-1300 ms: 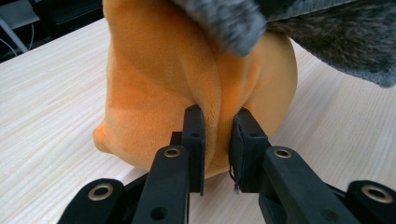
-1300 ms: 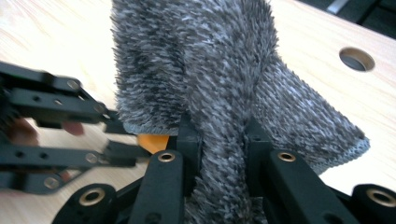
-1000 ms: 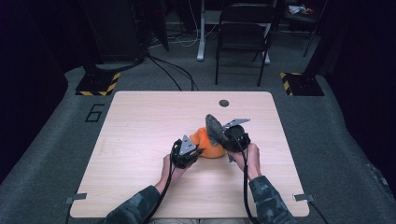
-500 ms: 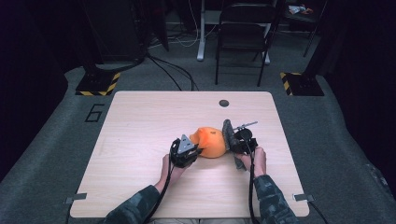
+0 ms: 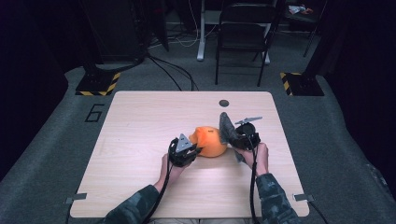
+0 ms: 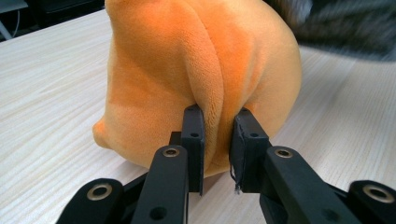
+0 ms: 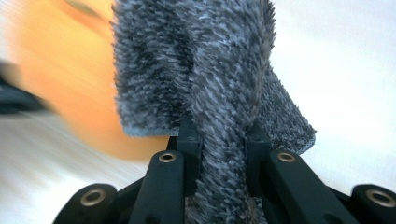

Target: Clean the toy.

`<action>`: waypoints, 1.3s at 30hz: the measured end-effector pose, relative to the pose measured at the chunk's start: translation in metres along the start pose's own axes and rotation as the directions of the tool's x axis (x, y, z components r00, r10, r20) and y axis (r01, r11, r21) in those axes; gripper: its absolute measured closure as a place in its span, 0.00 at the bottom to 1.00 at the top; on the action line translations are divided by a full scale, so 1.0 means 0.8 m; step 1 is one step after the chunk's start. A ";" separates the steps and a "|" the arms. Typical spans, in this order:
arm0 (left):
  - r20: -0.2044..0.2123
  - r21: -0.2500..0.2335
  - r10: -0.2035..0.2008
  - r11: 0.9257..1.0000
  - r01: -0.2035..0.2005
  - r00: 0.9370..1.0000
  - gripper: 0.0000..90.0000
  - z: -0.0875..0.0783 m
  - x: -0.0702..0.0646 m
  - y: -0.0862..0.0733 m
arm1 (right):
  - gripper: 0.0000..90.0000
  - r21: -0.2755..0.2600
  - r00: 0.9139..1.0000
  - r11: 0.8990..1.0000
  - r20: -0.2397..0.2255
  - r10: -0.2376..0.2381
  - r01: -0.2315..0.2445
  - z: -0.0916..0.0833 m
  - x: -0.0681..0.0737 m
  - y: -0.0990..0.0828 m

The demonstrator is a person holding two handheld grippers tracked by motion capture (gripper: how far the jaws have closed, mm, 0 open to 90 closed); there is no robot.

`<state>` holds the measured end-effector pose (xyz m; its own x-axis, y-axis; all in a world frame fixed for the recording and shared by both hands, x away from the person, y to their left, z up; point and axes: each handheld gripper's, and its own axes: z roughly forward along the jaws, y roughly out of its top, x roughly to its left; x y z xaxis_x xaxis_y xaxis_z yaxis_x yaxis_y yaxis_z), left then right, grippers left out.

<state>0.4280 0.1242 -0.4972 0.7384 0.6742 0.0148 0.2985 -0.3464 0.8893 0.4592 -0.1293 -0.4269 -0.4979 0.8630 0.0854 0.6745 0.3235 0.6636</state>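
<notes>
- Hands come in over the table's (image 5: 140, 116) near edge, one gripper in each.
- The left gripper (image 6: 215, 140) pinches a fold of the orange plush toy (image 6: 196, 70), jaws nearly together on it.
- The toy rests right of the table's centre, between the two grippers.
- The right gripper (image 7: 219, 149) clamps a grey fuzzy cloth (image 7: 205, 70), which stands up just beside the toy's right side.

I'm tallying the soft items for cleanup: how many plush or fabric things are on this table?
2. An orange plush toy sits mid-table, pinched at a fold by the left tongs. A grey shaggy cloth is clamped in the right tongs, just right of the toy.
</notes>
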 end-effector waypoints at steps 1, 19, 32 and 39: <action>0.001 0.003 0.006 1.000 -0.006 1.000 0.86 0.000 -0.002 0.001 | 0.83 -0.050 0.999 0.998 -0.007 -0.045 0.044 -0.010 0.022 0.009; 0.014 0.007 0.013 1.000 -0.013 1.000 0.86 0.002 -0.005 0.000 | 0.83 -0.003 0.992 0.993 0.041 -0.121 0.122 0.008 0.043 0.007; 0.016 0.007 0.006 1.000 -0.006 1.000 0.85 0.001 -0.001 0.000 | 0.82 0.154 0.998 0.988 0.060 0.011 -0.021 0.052 -0.017 -0.028; 0.010 -0.009 -0.028 1.000 0.028 1.000 0.85 -0.001 0.006 -0.002 | 0.82 0.139 0.998 0.990 0.066 0.021 -0.030 0.046 -0.022 -0.025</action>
<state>0.4310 0.1285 -0.4981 0.7357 0.6772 -0.0145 0.3139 -0.3219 0.8933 0.4743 -0.1371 -0.4691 -0.4463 0.8935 0.0497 0.7585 0.3482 0.5508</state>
